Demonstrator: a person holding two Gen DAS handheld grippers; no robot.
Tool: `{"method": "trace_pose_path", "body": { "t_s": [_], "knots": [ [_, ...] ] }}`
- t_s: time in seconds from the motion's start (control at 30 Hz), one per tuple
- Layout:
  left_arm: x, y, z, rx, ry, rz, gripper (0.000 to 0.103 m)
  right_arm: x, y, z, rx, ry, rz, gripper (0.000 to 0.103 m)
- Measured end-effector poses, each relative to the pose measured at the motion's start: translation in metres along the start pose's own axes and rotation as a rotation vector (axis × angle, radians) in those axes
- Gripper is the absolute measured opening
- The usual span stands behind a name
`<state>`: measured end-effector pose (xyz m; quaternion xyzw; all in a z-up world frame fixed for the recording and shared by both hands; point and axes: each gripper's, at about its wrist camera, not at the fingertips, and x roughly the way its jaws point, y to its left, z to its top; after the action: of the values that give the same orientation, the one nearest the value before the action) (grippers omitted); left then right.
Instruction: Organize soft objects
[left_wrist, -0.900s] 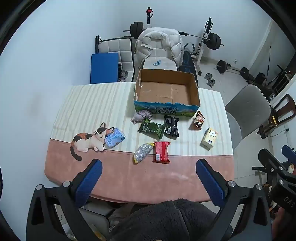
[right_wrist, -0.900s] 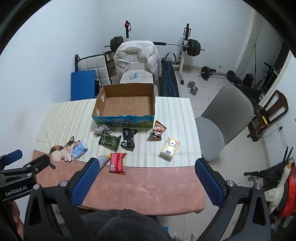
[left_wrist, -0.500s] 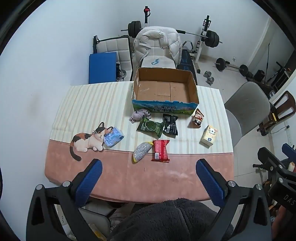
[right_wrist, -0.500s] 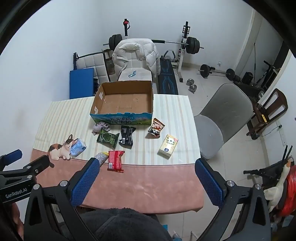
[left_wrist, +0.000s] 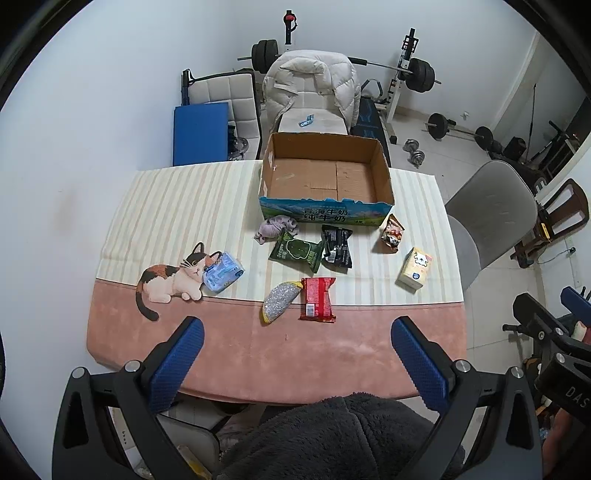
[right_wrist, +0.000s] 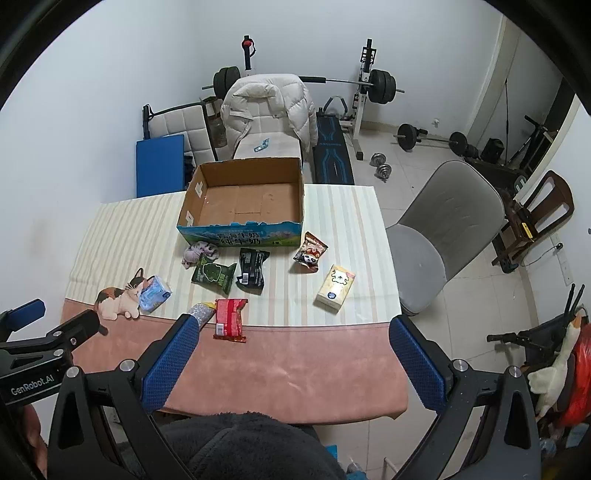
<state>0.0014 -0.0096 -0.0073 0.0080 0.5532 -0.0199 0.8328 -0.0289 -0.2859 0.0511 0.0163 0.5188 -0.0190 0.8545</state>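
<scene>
From the left wrist camera, the left gripper (left_wrist: 295, 354) hangs above the near pink edge of the table (left_wrist: 314, 354), its blue fingers (left_wrist: 176, 363) spread wide with nothing between them. The cardboard box (left_wrist: 325, 214) stands open-topped at the far side of the table, and everything else is taken from it. Just in front of its printed front wall lies a small grey plush (left_wrist: 275, 228), with a green packet (left_wrist: 295, 254) and a black packet (left_wrist: 337, 246) a little nearer the camera. Off the box's front right corner sits a brown snack bag (left_wrist: 392, 234), and beyond that, nearer the camera, a yellow tissue pack (left_wrist: 414, 268). Well in front of the box, at the line where stripes meet pink, a red packet (left_wrist: 317, 299) lies just beside a silver scouring pad (left_wrist: 277, 301). Far to the box's front left, a blue tissue pack (left_wrist: 221, 272) rests against the printed cat (left_wrist: 168, 282) on the cloth.

From the right wrist camera, the right gripper (right_wrist: 291, 354) also hovers over the near edge, jaws fully apart and holding nothing. The same box (right_wrist: 243, 206) stands at the far side, with the plush (right_wrist: 199, 252), green packet (right_wrist: 214, 275), black packet (right_wrist: 252, 270), snack bag (right_wrist: 310, 253) and yellow tissue pack (right_wrist: 335, 288) spread in front of it. The red packet (right_wrist: 229, 319) lies nearest the camera, the scouring pad (right_wrist: 201, 312) partly hidden behind a blue finger (right_wrist: 171, 363). A grey chair (right_wrist: 443, 229) stands to the box's right.
</scene>
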Motion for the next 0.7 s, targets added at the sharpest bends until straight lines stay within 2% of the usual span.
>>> {"method": "trace_pose_path", "body": {
  "t_s": [0.7],
  "knots": [
    [0.0011, 0.0074, -0.0028, -0.006, -0.008, -0.008, 0.103, -0.0036, 0.0085, -0.0029, -0.009, -0.004, 0.000, 0.103]
  ]
}}
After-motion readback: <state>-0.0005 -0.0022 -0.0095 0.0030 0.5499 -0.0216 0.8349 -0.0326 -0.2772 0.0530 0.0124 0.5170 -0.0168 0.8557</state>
